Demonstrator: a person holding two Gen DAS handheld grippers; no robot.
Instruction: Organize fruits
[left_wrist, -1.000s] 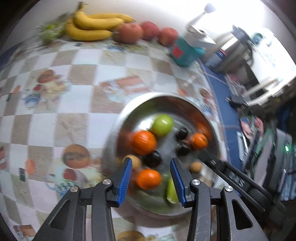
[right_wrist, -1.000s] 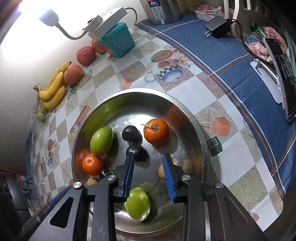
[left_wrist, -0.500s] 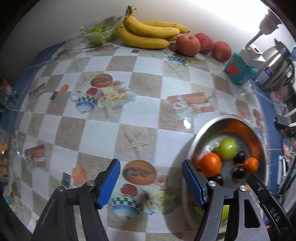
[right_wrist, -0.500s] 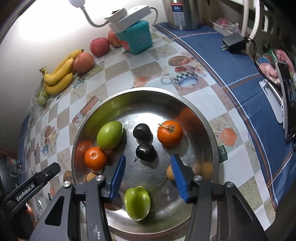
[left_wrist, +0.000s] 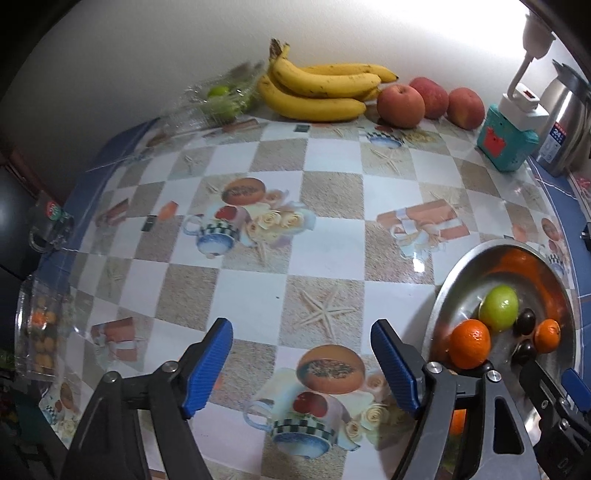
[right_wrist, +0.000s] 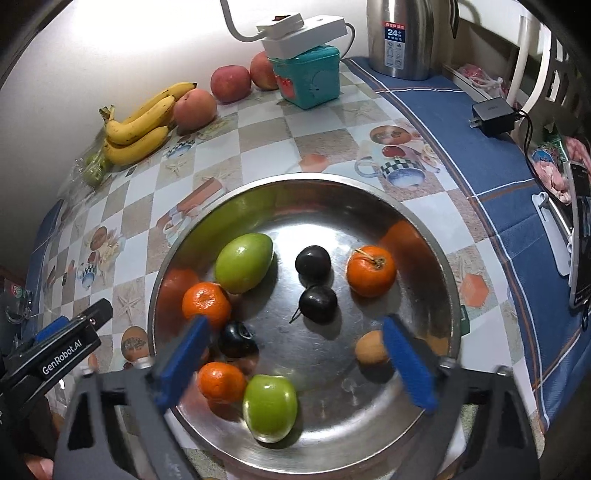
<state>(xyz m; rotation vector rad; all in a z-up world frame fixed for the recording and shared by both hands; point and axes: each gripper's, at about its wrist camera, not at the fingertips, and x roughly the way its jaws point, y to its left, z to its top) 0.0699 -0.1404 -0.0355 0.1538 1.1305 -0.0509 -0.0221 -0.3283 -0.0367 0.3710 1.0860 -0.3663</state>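
While both hand-held grippers (left_wrist: 301, 363) (right_wrist: 295, 362) spread empty, steel bowl (right_wrist: 424, 229) holds three oranges (right_wrist: 371, 271), two green fruits (right_wrist: 243, 262), three dark plums (right_wrist: 317, 304)

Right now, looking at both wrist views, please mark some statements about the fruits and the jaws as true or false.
1. The metal bowl holds two green fruits. True.
2. The bananas lie inside the bowl. False: they lie on the table by the wall, next to the apples.
3. The right gripper grips an orange. False: its jaws are opening, with nothing pressed between them.
4. The left gripper is over the tablecloth, beside the bowl, holding nothing. True.
5. Three dark plums are in the bowl. True.
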